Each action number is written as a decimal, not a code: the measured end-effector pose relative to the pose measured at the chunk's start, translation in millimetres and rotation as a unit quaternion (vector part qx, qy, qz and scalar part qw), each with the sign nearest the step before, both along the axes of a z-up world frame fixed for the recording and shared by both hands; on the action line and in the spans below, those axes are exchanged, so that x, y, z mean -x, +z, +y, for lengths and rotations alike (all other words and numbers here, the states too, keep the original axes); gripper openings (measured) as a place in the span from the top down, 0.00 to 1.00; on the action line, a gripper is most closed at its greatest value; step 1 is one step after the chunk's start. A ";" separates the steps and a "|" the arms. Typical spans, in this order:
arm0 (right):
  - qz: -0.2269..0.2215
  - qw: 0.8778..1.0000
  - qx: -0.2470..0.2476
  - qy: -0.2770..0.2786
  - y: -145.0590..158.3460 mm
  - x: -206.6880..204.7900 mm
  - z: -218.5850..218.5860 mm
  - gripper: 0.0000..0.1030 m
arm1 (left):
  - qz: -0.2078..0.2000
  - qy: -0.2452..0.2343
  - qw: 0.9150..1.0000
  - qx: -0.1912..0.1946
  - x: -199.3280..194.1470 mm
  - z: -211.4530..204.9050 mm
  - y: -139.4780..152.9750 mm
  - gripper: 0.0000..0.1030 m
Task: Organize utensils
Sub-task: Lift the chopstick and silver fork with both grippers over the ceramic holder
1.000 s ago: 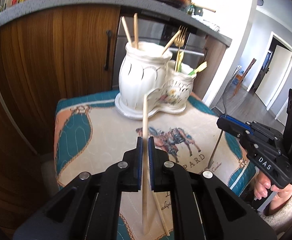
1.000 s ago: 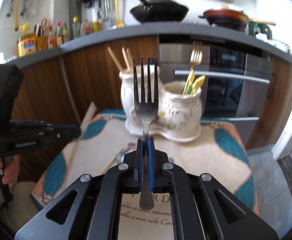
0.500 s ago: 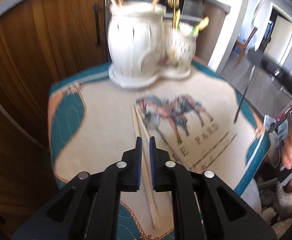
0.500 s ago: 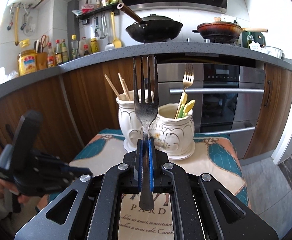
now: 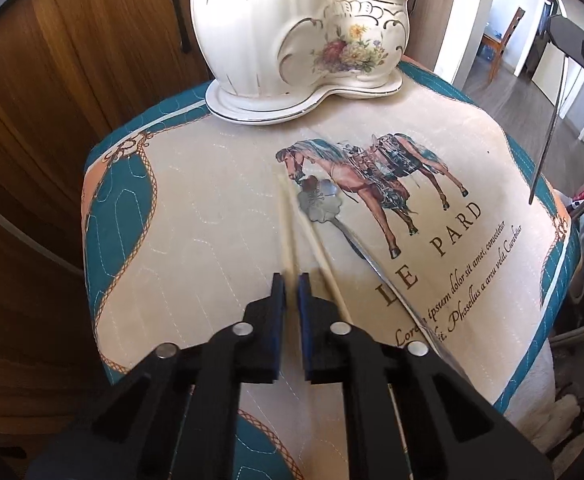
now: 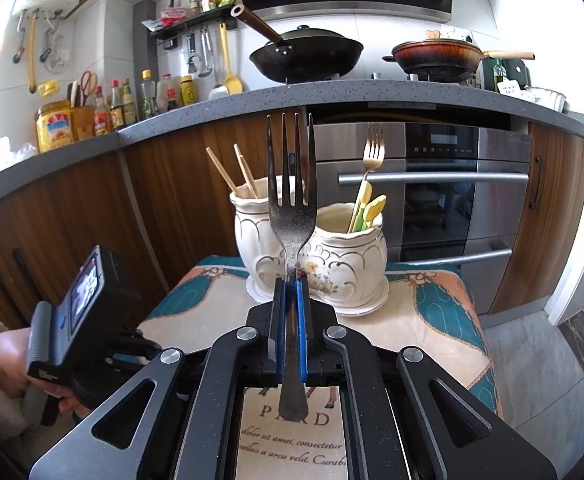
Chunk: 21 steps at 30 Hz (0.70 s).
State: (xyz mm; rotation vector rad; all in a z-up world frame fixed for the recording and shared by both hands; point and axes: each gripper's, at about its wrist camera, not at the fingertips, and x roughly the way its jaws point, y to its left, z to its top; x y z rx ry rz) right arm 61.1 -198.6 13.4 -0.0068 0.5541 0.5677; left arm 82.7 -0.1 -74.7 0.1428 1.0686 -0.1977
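Note:
A pale chopstick (image 5: 287,236) lies on the horse-print cloth (image 5: 195,200) and runs in between my left gripper's (image 5: 289,280) blue pads; the jaws are closing onto it, tips low over the cloth. A second chopstick (image 5: 324,256) and a flower-bowled spoon (image 5: 318,200) lie just to its right. Behind stands the white two-pot ceramic holder (image 5: 275,28). My right gripper (image 6: 292,284) is shut on a steel fork (image 6: 292,216), tines up, in front of the holder (image 6: 332,256). The fork's handle (image 5: 548,140) hangs at the left wrist view's right edge.
The holder's left pot has chopsticks (image 6: 247,176); its right pot has a gold fork (image 6: 374,148) and yellow-green handles (image 6: 368,208). Wooden cabinets, an oven (image 6: 432,200) and a worktop with pans stand close behind. A hand (image 6: 7,352) grips the left tool.
The left gripper, which held a chopstick upright, tipped downward and sank to the cloth, where the chopstick now lies flat between its pads. The right gripper kept the fork and barely moved.

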 end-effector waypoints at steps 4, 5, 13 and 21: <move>-0.006 1.000 -0.010 -0.009 5.0 -1.1 -5.6 0.94 | -0.024 0.002 1.000 0.017 5.0 6.9 11.2 0.94; -0.009 1.000 -0.012 -0.012 7.1 -1.7 -7.4 0.94 | -0.040 0.001 0.999 0.028 8.4 10.0 20.0 0.94; -0.041 0.998 -0.031 -0.022 35.8 -21.9 -14.5 0.94 | -0.195 0.007 0.974 0.115 26.1 39.2 103.9 0.94; -0.072 0.994 -0.073 -0.038 64.9 -67.7 -6.6 0.94 | -0.319 0.006 0.925 0.208 -17.7 36.0 166.0 0.94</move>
